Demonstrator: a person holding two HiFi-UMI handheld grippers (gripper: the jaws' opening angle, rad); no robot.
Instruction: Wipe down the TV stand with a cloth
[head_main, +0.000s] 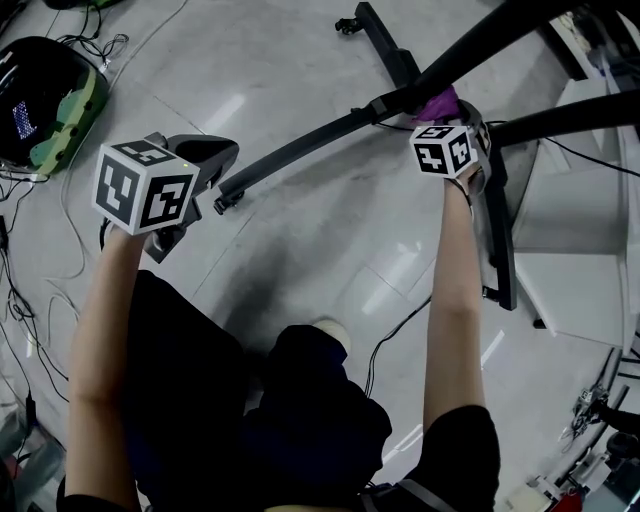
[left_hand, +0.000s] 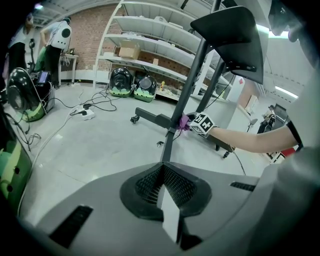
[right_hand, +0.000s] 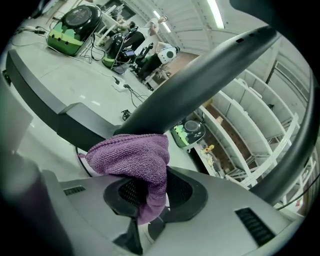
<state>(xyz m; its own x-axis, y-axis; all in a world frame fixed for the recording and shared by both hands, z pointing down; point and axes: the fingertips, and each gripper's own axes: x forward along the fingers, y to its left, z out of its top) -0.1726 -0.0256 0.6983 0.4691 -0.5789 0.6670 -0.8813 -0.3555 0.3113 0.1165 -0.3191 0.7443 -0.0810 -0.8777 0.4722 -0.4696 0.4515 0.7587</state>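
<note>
At the left, left forearm (head_main: 100, 300) stretched forward and slightly outward, left claw (head_main: 215, 158) held low over the grey floor (head_main: 300, 260). Jaws together, with nothing between them. Tip near the free end of one curved black leg of the TV stand (head_main: 300, 150); whether touching or just above, cannot tell.

At the right, right forearm (head_main: 455, 290) reaching straight ahead and farther out, right claw (head_main: 445, 112) up against the stand where legs and slanted post meet. Jaws clamped on a purple cloth (right_hand: 132, 157), bunched out past the tips and pressed against the black post.
</note>
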